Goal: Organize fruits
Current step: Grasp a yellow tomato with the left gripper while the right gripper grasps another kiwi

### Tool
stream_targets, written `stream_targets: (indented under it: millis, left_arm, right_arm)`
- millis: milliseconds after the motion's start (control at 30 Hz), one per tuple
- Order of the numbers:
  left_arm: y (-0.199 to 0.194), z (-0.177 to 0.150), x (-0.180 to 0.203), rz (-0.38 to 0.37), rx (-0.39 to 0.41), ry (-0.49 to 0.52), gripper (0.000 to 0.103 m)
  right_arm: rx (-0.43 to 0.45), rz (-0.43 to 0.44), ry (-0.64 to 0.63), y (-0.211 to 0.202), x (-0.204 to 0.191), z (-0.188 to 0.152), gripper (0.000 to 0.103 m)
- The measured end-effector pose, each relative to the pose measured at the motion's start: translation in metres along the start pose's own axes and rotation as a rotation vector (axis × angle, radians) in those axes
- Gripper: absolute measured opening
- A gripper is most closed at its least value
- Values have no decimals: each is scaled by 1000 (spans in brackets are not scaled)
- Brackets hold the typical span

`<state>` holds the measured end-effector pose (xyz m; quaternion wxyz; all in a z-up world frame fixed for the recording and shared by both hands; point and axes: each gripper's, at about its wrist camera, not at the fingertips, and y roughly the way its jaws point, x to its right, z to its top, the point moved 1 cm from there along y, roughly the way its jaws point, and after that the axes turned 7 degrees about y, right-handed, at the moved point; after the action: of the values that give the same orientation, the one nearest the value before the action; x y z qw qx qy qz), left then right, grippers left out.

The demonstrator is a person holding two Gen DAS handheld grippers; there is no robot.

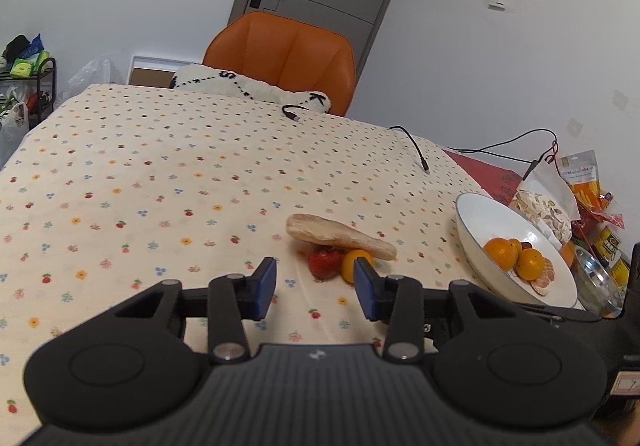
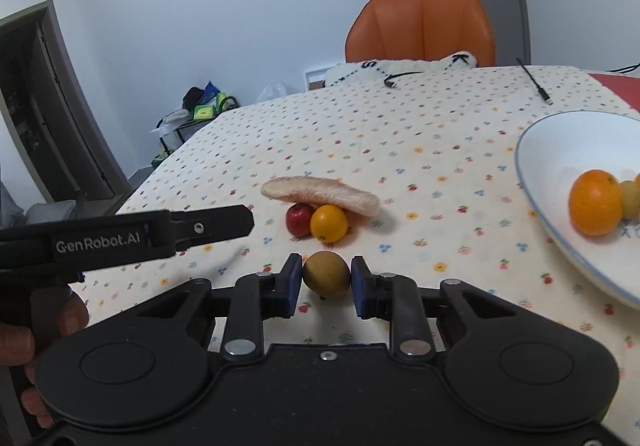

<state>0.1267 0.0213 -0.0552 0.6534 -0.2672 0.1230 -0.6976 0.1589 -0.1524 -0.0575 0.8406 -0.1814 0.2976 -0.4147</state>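
Observation:
My right gripper [image 2: 326, 271] is shut on a round brownish-green fruit [image 2: 326, 278], its blue pads pressing both sides just above the tablecloth. Beyond it lie a red fruit [image 2: 299, 220] and a small orange [image 2: 329, 223], tucked against a pale elongated piece [image 2: 320, 197]. The left wrist view shows the same red fruit [image 1: 323, 265], small orange [image 1: 350, 264] and pale piece [image 1: 340, 235]. My left gripper [image 1: 315, 272] is open just short of them, nothing between its fingers; from the side it shows as left gripper [image 2: 212, 226]. A white plate [image 1: 480, 220] [image 2: 560, 142] at the right holds oranges [image 1: 500, 252] [image 2: 595, 202].
Snack bags [image 1: 548, 206] and a glass jar [image 1: 596, 278] crowd the table's right edge past the plate. Black cables [image 1: 416, 150] [image 2: 536, 82] lie at the far side. An orange chair [image 1: 284, 50] with a white cushion [image 1: 224, 80] stands behind the table.

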Motion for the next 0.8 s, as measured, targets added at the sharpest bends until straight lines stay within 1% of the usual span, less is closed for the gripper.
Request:
stream_targets:
  millis: [300,433,567,800]
  left_arm:
    - [14,-1,18,-28,-9,22,36]
    - [22,-1,24,-32,-19,33,32]
    - [28,0,30,-36,-22,44,32]
    - [39,0,37,-21,-35,60,32]
  right_arm:
    - [38,-31,16,-20,16,4,25]
    - [55,-41,23,-28,23,6,25]
    - [69,-53,33,-35,30,8,25]
    - [82,-72,50,-43,41,7,25]
